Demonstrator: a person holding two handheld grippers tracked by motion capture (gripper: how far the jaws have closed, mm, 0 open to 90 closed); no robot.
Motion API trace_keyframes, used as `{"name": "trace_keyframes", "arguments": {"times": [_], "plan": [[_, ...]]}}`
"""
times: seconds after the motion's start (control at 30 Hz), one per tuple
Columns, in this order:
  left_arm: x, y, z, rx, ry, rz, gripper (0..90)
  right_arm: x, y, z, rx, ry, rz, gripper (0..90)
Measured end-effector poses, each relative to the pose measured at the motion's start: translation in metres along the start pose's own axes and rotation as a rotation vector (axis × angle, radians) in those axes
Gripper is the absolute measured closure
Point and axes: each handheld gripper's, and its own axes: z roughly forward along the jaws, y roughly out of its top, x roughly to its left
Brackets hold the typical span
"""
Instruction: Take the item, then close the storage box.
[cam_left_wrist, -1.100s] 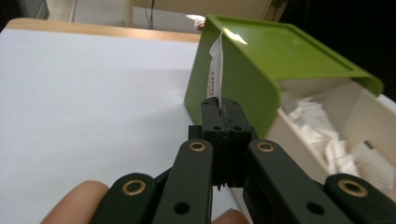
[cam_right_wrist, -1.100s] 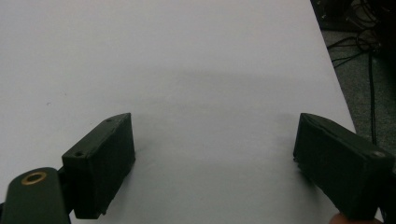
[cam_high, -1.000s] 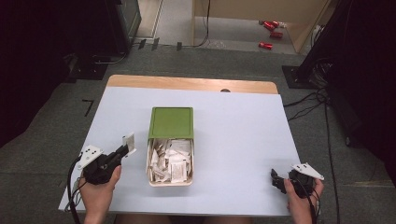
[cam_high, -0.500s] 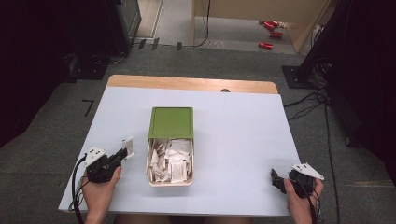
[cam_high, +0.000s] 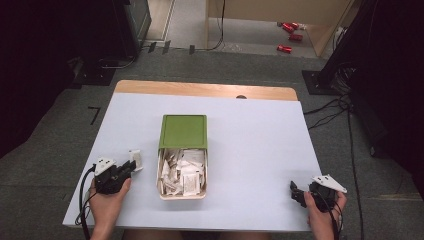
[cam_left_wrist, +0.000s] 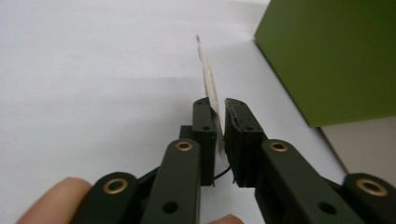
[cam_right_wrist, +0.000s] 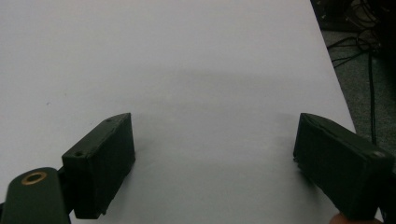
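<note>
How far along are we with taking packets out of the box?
Done: the green lid is slid back and the box stands open, many packets inside. In hand: the left gripper has one packet between its jaws, which have just been opening, low beside the box. Left: the other packets; the right gripper waits open, empty.

Even overhead light falls on the pale tabletop (cam_high: 260, 150), which reads bright, while the floor and room around it sink into near black. Shadows are soft and short. The high view is slightly grainy. In both gripper views the near black jaws look soft, perhaps out of focus, and underexposed.
</note>
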Motion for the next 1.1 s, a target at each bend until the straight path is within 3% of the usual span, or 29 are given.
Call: {"name": "trace_keyframes", "arguments": {"times": [0.23,0.5,0.93,1.1], "plan": [[0.009,0.001,-0.003,-0.014,0.035,-0.018,67.6,0.000,0.000,0.000,-0.001,0.000,0.001,12.1],[0.018,0.004,-0.012,-0.039,0.073,-0.042,62.3,0.000,0.000,0.000,0.000,0.000,0.000,12.1],[-0.001,0.009,-0.028,-0.064,0.017,-0.021,59.3,0.000,0.000,0.000,0.001,0.000,0.000,12.1],[-0.015,0.012,-0.035,-0.066,-0.025,0.001,58.2,0.000,0.000,0.000,0.001,0.000,0.000,12.0]]}}
